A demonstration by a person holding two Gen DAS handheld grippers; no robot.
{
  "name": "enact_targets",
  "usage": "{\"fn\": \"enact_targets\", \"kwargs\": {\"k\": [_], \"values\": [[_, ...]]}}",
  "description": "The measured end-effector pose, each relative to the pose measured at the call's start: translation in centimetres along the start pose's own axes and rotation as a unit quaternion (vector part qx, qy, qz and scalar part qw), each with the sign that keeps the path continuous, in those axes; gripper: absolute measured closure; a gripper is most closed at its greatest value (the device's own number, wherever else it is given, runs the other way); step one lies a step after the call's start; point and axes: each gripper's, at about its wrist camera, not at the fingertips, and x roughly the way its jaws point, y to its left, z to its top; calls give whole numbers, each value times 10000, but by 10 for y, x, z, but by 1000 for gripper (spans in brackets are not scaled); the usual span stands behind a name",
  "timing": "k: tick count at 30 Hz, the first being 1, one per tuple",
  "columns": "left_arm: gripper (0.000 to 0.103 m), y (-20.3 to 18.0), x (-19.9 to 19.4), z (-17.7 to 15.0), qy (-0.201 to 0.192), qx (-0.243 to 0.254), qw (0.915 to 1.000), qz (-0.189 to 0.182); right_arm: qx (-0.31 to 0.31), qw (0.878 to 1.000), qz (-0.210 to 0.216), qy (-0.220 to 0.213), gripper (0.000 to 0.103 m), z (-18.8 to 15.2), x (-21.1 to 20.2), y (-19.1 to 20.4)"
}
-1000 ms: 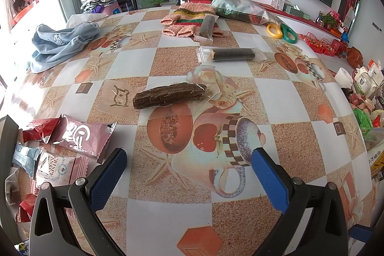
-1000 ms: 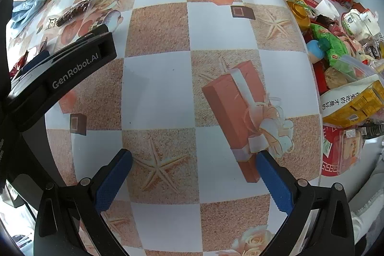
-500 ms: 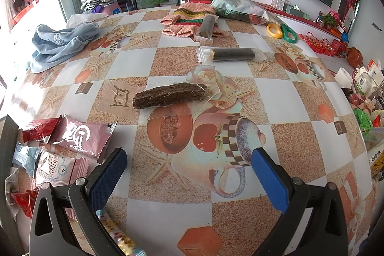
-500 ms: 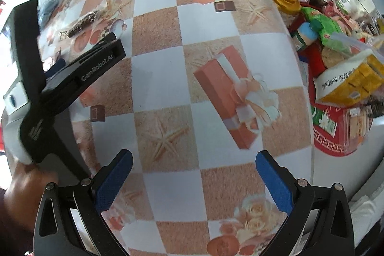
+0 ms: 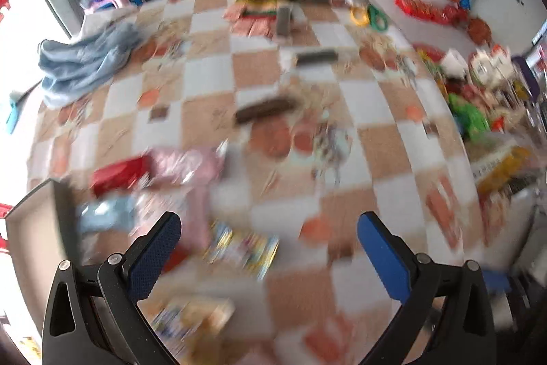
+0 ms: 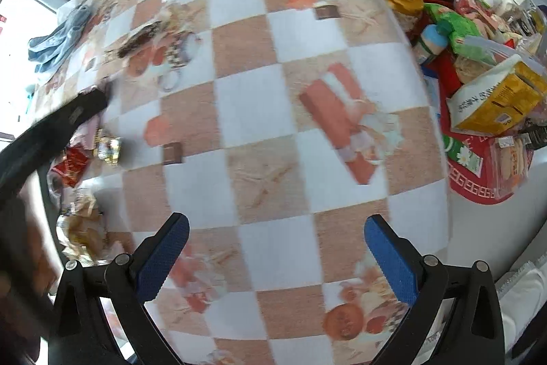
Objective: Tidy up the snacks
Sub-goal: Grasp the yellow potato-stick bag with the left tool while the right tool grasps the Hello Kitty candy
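The left wrist view is motion-blurred. My left gripper [image 5: 270, 238] hangs open and empty above the checkered tablecloth [image 5: 212, 81]. Below it lie loose snack packs: a pink pack [image 5: 184, 165], a red pack [image 5: 118, 175], a colourful yellow pack [image 5: 244, 248]. A dark brown snack stick [image 5: 265, 110] lies further out, another dark stick [image 5: 316, 57] beyond it. My right gripper [image 6: 273, 242] is open and empty over bare cloth. A pile of snacks [image 6: 478, 64] fills the red tray [image 6: 475, 190] at the right; a yellow-white bag [image 6: 495, 98] lies on it.
A blue cloth [image 5: 85, 60] lies at the far left. A knitted cloth [image 5: 259, 9], yellow and green tape rolls [image 5: 369, 16] sit at the back. A grey box wall [image 5: 63, 214] stands at the left edge. The left gripper's body [image 6: 51, 129] crosses the right wrist view.
The left gripper has lifted and pulled back fast, so more table and more snack packs show. The right gripper has risen and drawn back too; the tray of snacks is more in view.
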Motion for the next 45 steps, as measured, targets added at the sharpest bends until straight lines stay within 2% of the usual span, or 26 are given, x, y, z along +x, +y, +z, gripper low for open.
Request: {"fn": "enact_targets", "kwargs": {"k": [3,7,11,13,16,21,24,27,31,35,39,43,45], "values": [[0,27,-22,-23,66,-49,9999,82,-71,9999,70,70,0,-1,1,21],[0,69,-35,-46,296,-286,9963,752,-200,9992,229,264,0,-5,2,54],[0,128,-21,-74,800,-829,9844,1329,-399,9980,336,360,0,-10,1,82],[0,149,-12,-86,975,-986,9803,1410,-517,9972,356,409,0,-12,-1,93],[0,163,10,-101,1299,-910,9756,1516,-679,9960,352,466,0,-14,-3,107],[0,162,34,-115,1473,-540,9732,1682,-890,9942,302,532,0,-11,-9,125],[0,175,41,-126,1575,-573,9697,1776,-982,9935,274,514,0,-10,-12,135],[0,194,46,-138,1639,-686,9694,1694,-1029,9929,275,539,0,-10,-14,140],[0,209,45,-147,1639,-570,9683,1797,-1033,9923,298,611,0,-9,-13,147],[0,228,36,-147,1533,-801,9766,1276,-1139,9913,298,596,0,-9,-15,157],[0,220,19,-137,1271,-691,9850,942,-1131,9906,308,709,0,-10,-11,161],[0,205,14,-129,1181,-484,9890,751,-1050,9900,307,895,0,-14,-2,161],[0,185,1,-112,1203,-386,9897,667,-1033,9899,279,929,0,-16,0,160]]}}
